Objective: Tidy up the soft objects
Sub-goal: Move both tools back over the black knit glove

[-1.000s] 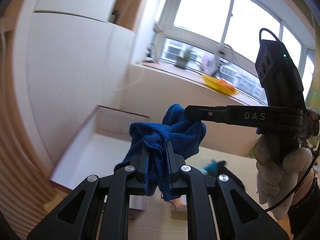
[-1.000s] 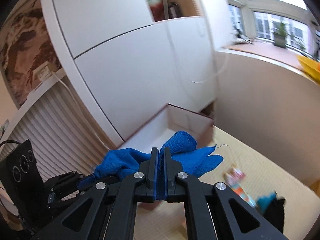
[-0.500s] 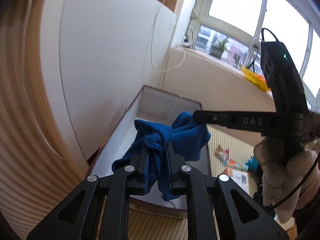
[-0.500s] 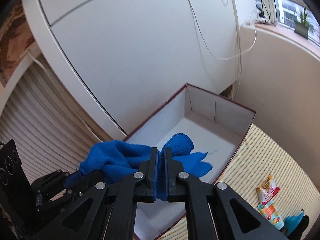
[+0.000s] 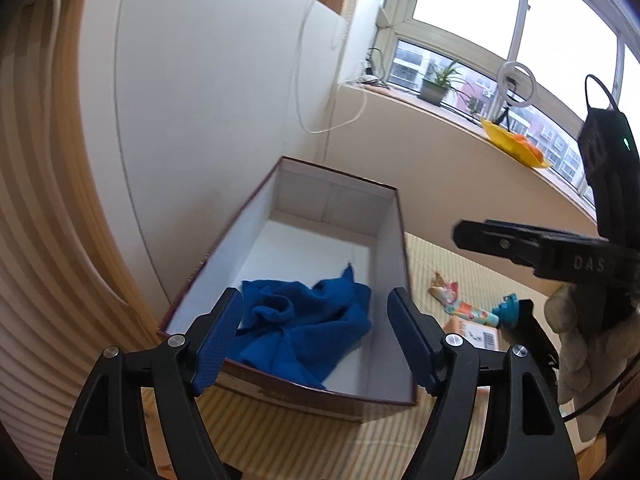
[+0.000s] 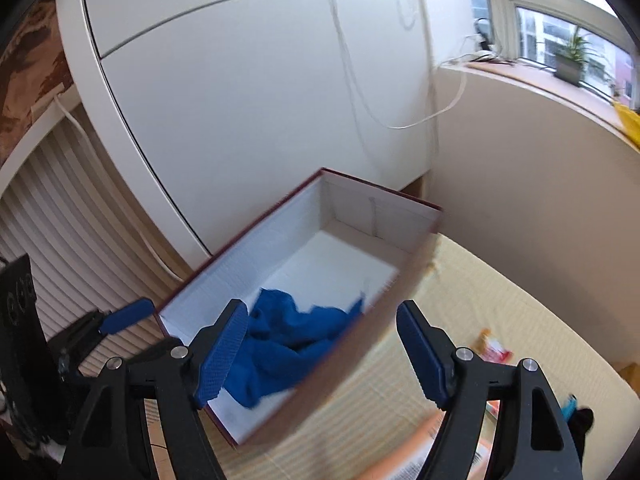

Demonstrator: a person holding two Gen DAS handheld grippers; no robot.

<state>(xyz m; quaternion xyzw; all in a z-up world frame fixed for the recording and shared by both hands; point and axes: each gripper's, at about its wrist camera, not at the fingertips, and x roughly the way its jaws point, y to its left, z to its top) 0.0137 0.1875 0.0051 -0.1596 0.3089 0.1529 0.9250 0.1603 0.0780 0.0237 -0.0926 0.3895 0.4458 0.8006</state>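
While both your left gripper (image 5: 314, 334) and right gripper (image 6: 320, 354) are opening with nothing pinched, and the blue towel (image 5: 304, 328) lies below them inside the box (image 5: 394, 264), lift straight up so no pad snags the cloth.

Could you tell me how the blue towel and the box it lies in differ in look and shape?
The blue towel is crumpled and limp; the box is rigid, with straight upright walls. The towel is deep blue all over; the box is white inside with a dark red rim. The towel covers only the near end; the far end of the box floor is bare. Neither is held by a gripper.
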